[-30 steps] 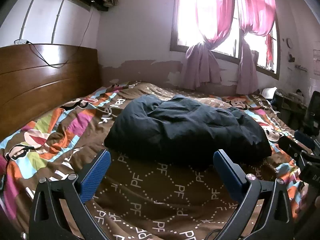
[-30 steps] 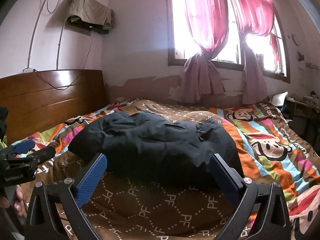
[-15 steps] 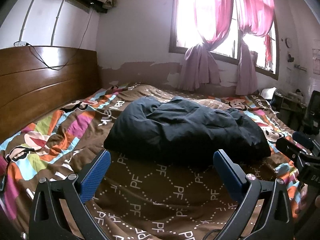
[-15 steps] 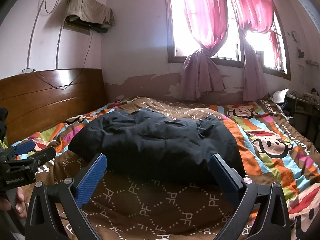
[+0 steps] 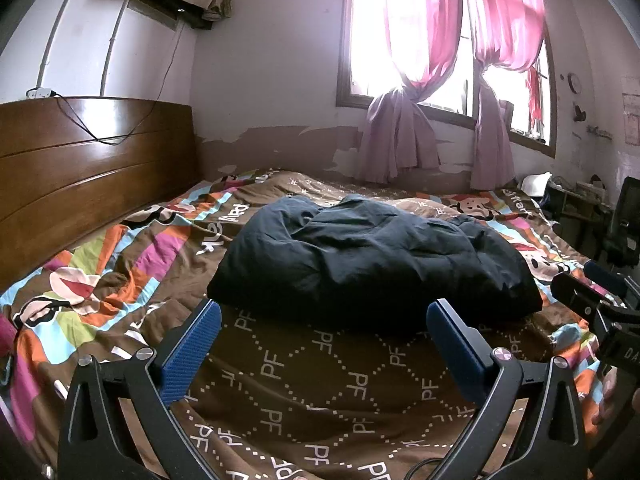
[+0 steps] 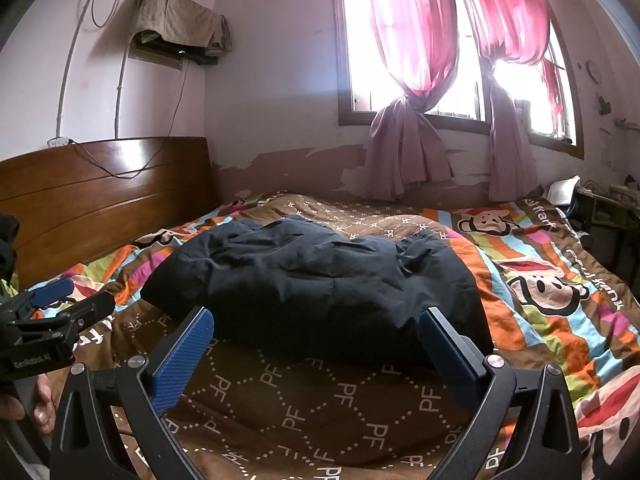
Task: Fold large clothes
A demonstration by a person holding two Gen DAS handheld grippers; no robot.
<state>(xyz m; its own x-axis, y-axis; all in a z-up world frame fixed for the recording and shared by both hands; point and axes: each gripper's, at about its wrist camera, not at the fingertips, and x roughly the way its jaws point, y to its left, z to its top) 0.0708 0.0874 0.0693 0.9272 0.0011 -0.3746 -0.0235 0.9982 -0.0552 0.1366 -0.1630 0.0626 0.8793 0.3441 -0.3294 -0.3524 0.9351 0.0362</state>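
**Q:** Two grippers show in this figure; how do they stand?

**A:** Both are mine, and both are spread wide with nothing between the blue pads. My left gripper (image 5: 322, 346) and my right gripper (image 6: 316, 350) hover low over the patterned bedspread (image 5: 320, 392), side by side; each appears at the edge of the other's view.

**Q:** Where is the garment relative to them?

**A:** The dark padded jacket (image 5: 372, 264) lies in a rumpled mound mid-bed, just beyond the fingertips of both tools and touching neither. From the right wrist view its near hem (image 6: 320, 344) runs between my two pads.

**Q:** Which stage does the mound indicate?

**A:** I cannot settle that. A puffy bundle like this would fit a garment awaiting spreading, or one already doubled over and set down.

**Q:** What makes for good handling of it?

**A:** In my judgement, grasp at a true edge or seam rather than bulk, one tool per corner, pinching one layer only. Padded fabric springs back, so any crease should be pressed flat.
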